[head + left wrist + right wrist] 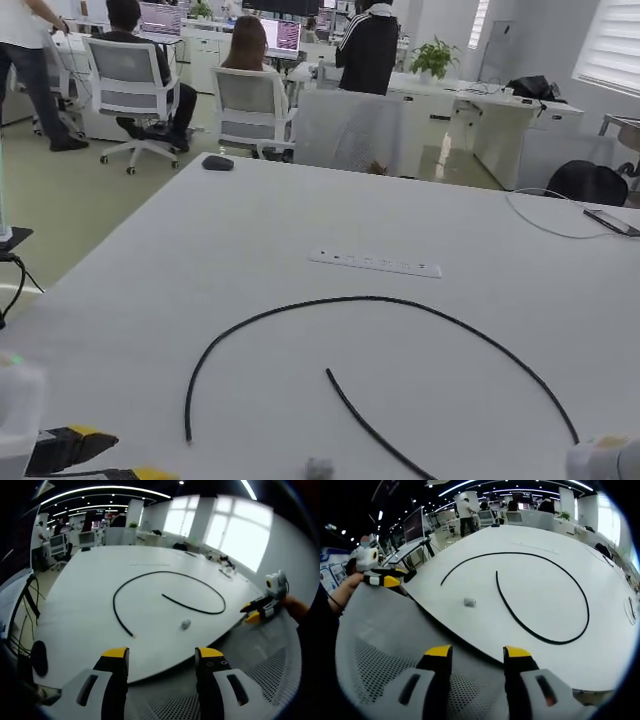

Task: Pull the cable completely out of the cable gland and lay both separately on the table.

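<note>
Left gripper [163, 653] and right gripper [477, 651]: jaws wide apart, nothing held. Cable [370, 298] looped on the table [300, 220]; gland [319, 467] at the loop's 6 o'clock (not touching).

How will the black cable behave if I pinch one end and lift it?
Probably floppy: the black cable lies in a loose open loop on the table, so the rest would likely trail and drag. It looks thin, so probably light. Dragging may sweep it into the small cable gland lying apart near the edge.
</note>
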